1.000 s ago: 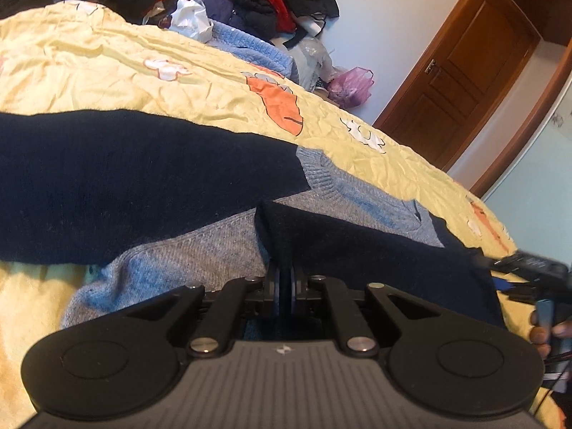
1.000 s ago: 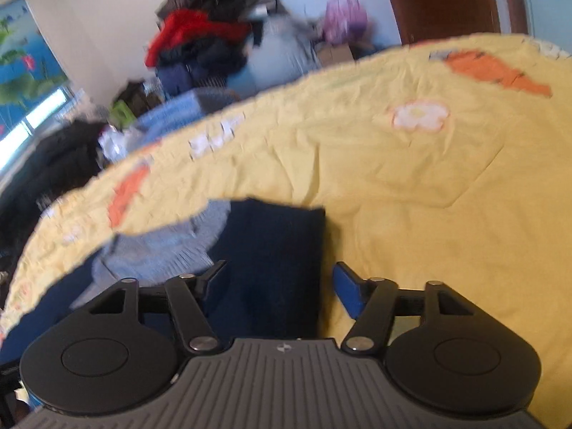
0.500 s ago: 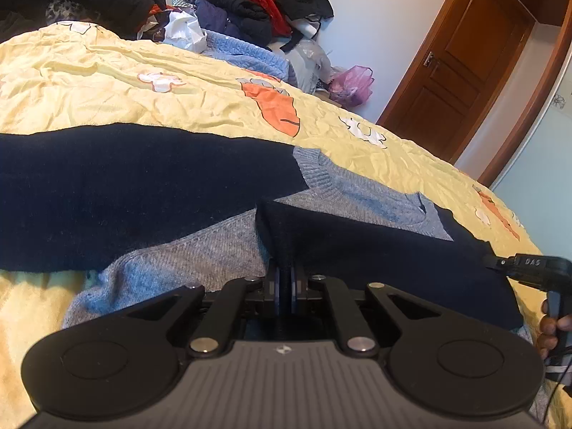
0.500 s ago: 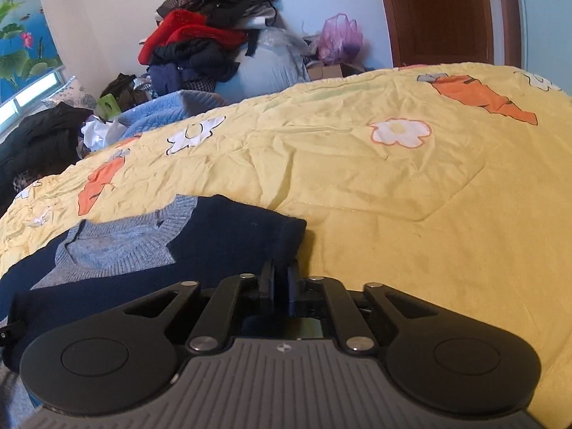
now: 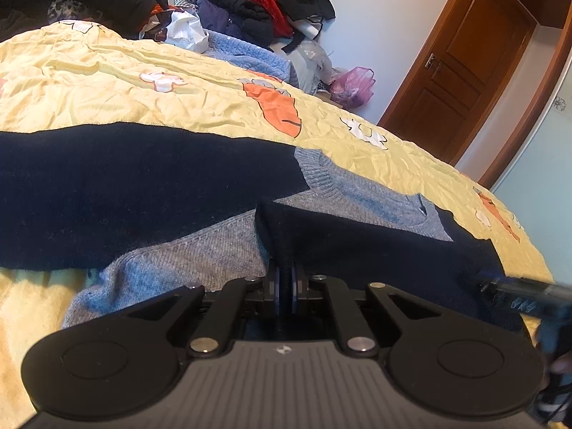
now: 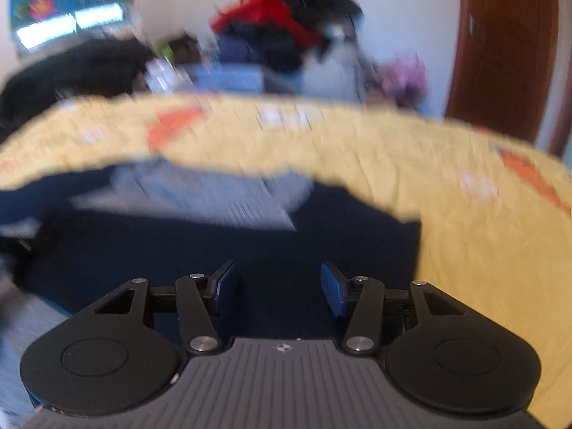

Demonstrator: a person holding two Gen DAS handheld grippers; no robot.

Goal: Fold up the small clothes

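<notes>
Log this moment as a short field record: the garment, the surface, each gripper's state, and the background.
garment: navy and grey knit sweater, lying flat, one navy sleeve folded across the grey front
surface: yellow bedspread with carrot and flower prints
left gripper: shut on the folded navy sleeve's edge
right gripper: open, over navy fabric, holding nothing; view is motion-blurred
background: clothes pile beyond the bed, wooden door closed
fold status: partly done

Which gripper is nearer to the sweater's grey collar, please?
Left. The left gripper is shut on the sweater's folded navy sleeve just below the collar; the right gripper hangs open over the navy fabric farther off.
</notes>
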